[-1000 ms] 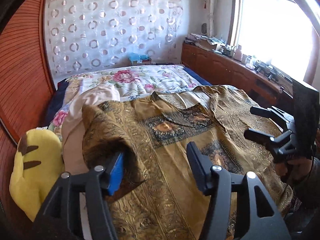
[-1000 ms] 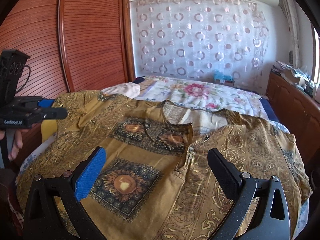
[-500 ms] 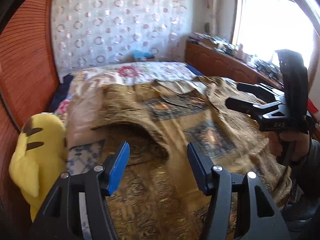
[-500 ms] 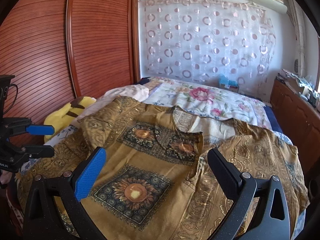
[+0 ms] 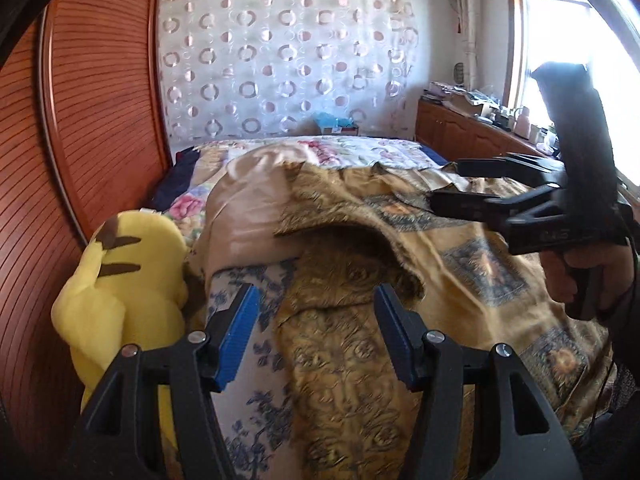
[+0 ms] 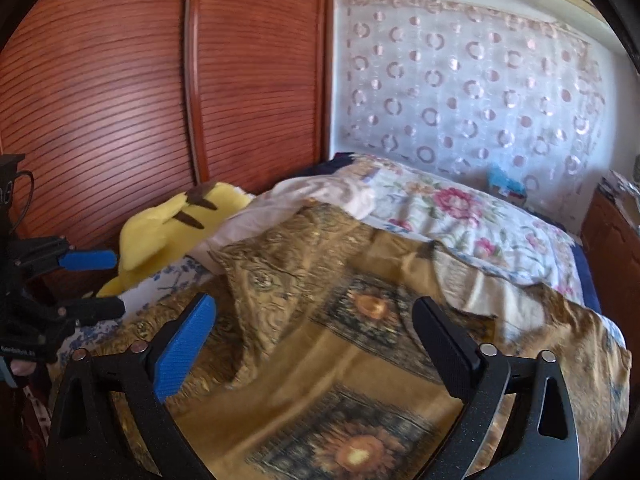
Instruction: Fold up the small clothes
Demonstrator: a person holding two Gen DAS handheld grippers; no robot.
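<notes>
While both claws hang spread wide with nothing between their fingers, the gold patterned garment (image 5: 460,264) lies across the bed (image 6: 480,216) in front of them. In the left wrist view the left gripper (image 5: 316,332) hovers above the near left part of the cloth, its blue pad over the blue-flowered sheet (image 5: 248,360) and its other finger over brown fabric. Just beyond it, a sleeve flap arches up and over, showing a shadowed hollow beneath. The right gripper (image 6: 316,344), seen from its own camera, hangs over the middle of the garment, above a dark square panel with an orange sunflower. The cloth is ochre with brown scroll borders, rumpled and uneven, its left edge folded inward. A pale pink cloth (image 5: 244,208) bunches at the far left beside a yellow plush toy (image 5: 124,276). A floral quilt (image 6: 460,208) covers the far end.
</notes>
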